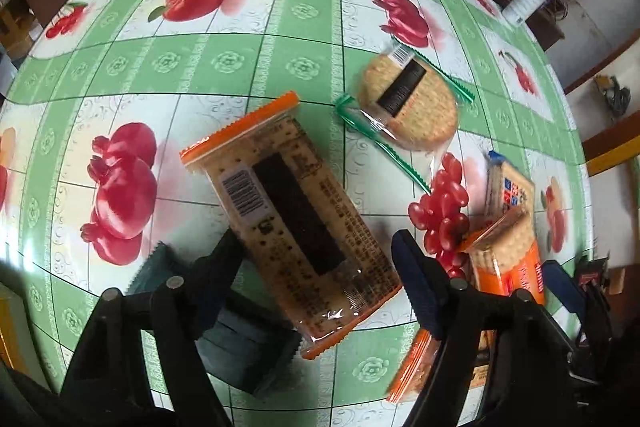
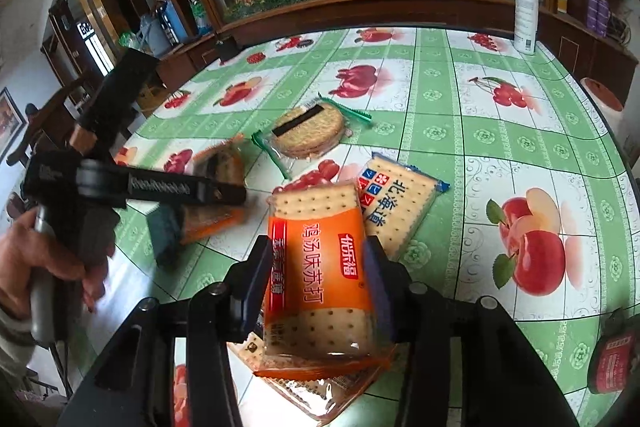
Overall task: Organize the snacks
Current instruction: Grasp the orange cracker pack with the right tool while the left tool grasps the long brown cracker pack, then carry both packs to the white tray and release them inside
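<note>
My left gripper (image 1: 320, 247) is open, its fingers on either side of a long orange-edged cracker pack (image 1: 292, 211) lying label-down on the table; the pack also shows in the right wrist view (image 2: 218, 187). A dark green packet (image 1: 236, 343) lies under the left finger. My right gripper (image 2: 316, 259) is shut on an orange soda cracker pack (image 2: 320, 271), held just above another clear pack (image 2: 316, 391). A round biscuit pack (image 1: 408, 103) with green edges and a blue-edged cracker pack (image 2: 400, 199) lie beyond.
The table (image 1: 240, 67) has a green fruit-print cloth. A white spray bottle (image 2: 526, 11) stands at its far right edge. A red packet (image 2: 612, 359) lies at the near right. A wooden cabinet (image 2: 360, 7) with a painted glass panel runs behind the table.
</note>
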Tool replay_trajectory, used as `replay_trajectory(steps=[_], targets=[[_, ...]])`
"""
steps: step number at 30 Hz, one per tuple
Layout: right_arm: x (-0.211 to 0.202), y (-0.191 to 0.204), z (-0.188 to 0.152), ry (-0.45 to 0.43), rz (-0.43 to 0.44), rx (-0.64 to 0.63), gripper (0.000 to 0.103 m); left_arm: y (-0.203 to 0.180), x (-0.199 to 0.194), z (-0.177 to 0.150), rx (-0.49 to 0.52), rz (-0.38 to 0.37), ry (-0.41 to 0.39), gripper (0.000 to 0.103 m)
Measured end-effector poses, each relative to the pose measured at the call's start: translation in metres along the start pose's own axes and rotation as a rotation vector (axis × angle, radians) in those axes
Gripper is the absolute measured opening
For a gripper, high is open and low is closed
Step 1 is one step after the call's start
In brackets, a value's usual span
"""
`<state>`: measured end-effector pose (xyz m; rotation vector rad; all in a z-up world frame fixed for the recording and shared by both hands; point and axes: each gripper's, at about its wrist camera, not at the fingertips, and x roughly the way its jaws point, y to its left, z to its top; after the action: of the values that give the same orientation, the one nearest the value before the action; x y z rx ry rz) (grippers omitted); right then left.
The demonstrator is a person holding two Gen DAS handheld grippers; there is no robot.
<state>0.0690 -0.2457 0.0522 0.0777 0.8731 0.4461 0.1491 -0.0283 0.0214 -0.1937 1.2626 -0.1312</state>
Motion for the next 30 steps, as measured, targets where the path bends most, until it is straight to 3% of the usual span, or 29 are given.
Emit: replay_trajectory(steps=[3, 5, 10, 13, 14, 16, 19, 27, 30], targets=[[-0.001, 0.005, 0.001, 0.0, -0.007, -0.015, 0.053, 0.002, -0.001, 0.001, -0.043, -0.019, 0.013, 0.081], [0.002, 0.013, 0.002, 0.013, -0.031, -0.046, 0.064, -0.002, 0.001, 0.0, -0.059, -0.005, 0.022, 0.085], [0.01, 0.028, 0.002, 0.05, -0.109, -0.114, 0.078, -0.015, 0.004, -0.004, -0.069, 0.052, 0.002, 0.09], [0.019, 0.033, 0.001, 0.08, -0.168, -0.153, 0.077, -0.016, 0.004, -0.008, -0.043, 0.078, -0.032, 0.089], [0.02, 0.033, 0.001, 0.084, -0.158, -0.146, 0.067, -0.015, 0.005, -0.007, -0.039, 0.075, -0.042, 0.089], [0.025, 0.029, -0.002, 0.097, -0.166, -0.14, 0.054, -0.014, 0.002, -0.007, -0.007, 0.097, -0.06, 0.07], [0.021, 0.025, -0.007, 0.078, -0.148, -0.122, 0.054, -0.004, -0.002, -0.006, 0.035, 0.033, -0.054, 0.065], [0.005, 0.036, -0.015, 0.034, -0.123, -0.085, 0.054, 0.008, -0.038, -0.019, 0.114, 0.058, -0.14, 0.059], [-0.001, 0.047, -0.016, 0.021, -0.108, -0.087, 0.054, 0.012, -0.044, -0.028, 0.13, 0.055, -0.135, 0.058]])
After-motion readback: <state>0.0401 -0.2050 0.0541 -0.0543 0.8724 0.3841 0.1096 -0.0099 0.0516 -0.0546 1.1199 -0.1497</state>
